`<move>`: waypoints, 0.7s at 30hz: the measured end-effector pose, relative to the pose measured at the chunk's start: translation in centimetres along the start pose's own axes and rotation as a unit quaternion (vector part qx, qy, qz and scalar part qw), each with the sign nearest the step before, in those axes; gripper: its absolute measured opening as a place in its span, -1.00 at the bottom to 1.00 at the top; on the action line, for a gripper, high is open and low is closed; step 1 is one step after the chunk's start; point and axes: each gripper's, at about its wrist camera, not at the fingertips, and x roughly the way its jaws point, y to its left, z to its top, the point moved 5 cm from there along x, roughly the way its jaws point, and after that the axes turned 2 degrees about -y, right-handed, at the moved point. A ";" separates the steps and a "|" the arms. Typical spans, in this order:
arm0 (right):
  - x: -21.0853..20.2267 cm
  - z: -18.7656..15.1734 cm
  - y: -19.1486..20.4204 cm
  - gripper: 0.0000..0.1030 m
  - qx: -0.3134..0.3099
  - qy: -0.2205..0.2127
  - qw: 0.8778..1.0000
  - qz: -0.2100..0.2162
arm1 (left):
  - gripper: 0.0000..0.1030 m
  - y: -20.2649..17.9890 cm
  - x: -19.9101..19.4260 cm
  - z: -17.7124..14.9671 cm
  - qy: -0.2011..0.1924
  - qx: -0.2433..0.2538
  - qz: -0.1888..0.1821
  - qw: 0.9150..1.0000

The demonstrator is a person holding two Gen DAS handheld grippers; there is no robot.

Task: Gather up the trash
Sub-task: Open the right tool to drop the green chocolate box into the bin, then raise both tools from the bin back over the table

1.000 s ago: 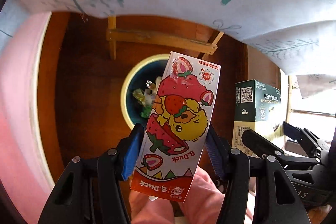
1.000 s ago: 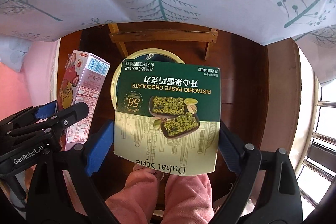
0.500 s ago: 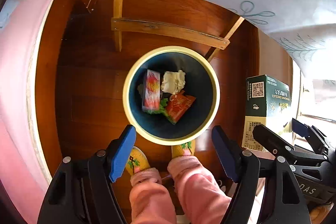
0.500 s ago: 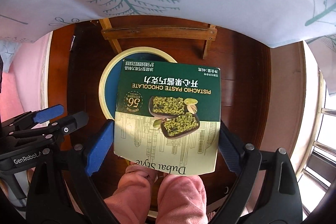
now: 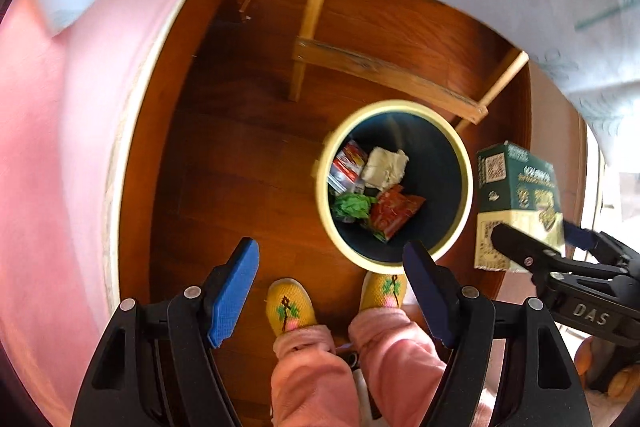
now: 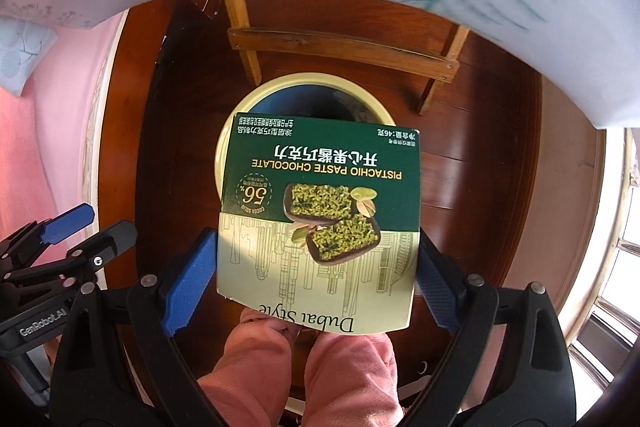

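1. The left tool (image 5: 330, 287) hangs over the wooden floor (image 5: 240, 155), pointing down, its jaws wide and bare. They opened further within the last second, and nothing is between them now.
2. Just right of it in that view stands the bin (image 5: 394, 183), a dark tub with a pale rim. Inside lie a small carton (image 5: 348, 163), a crumpled white wad (image 5: 386, 167), a green scrap (image 5: 352, 207) and a red packet (image 5: 394, 213).
3. The person's yellow slippers (image 5: 290, 307) and pink trouser legs (image 5: 312, 379) show below the bin, close to its rim.
4. Right of the bin, the right tool (image 6: 318, 279) is closed on the box (image 6: 320, 219) — a green and cream chocolate carton held flat-face to the camera, the blue pads (image 6: 188, 279) pressing its two side edges near the lower end.
5. From the right wrist view the box covers most of the bin's mouth, so it seems to be nearly above it, though how high I cannot tell.
6. Handling, as I judge it: thin card, light, likely empty, stiff along its edges but easy to dent on the broad faces. The edge grip suits it — a gentle squeeze holds, and a hard one would buckle the sides.
7. What looks left for this box is to centre it over the bin and let go; being light and flat, it may catch the rim if off-centre.
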 end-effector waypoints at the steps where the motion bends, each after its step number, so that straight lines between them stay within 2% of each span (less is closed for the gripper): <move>1: 0.3 0.0 0.5 0.76 0.003 0.007 1.000 0.005 | 0.47 0.6 -0.5 0.0 -0.008 -0.007 -0.001 1.000; 4: 0.6 0.1 1.4 0.77 0.006 0.018 1.000 0.010 | 0.47 2.2 -1.9 0.1 -0.029 -0.022 -0.003 0.999; 11: 0.0 0.0 2.7 0.78 0.003 0.000 1.000 0.004 | 0.47 4.3 -4.5 0.6 -0.057 -0.039 -0.005 0.998; 21: -2.1 -0.1 4.0 0.78 0.010 -0.014 1.000 -0.003 | 0.47 3.7 -8.7 1.1 -0.082 -0.031 -0.013 0.996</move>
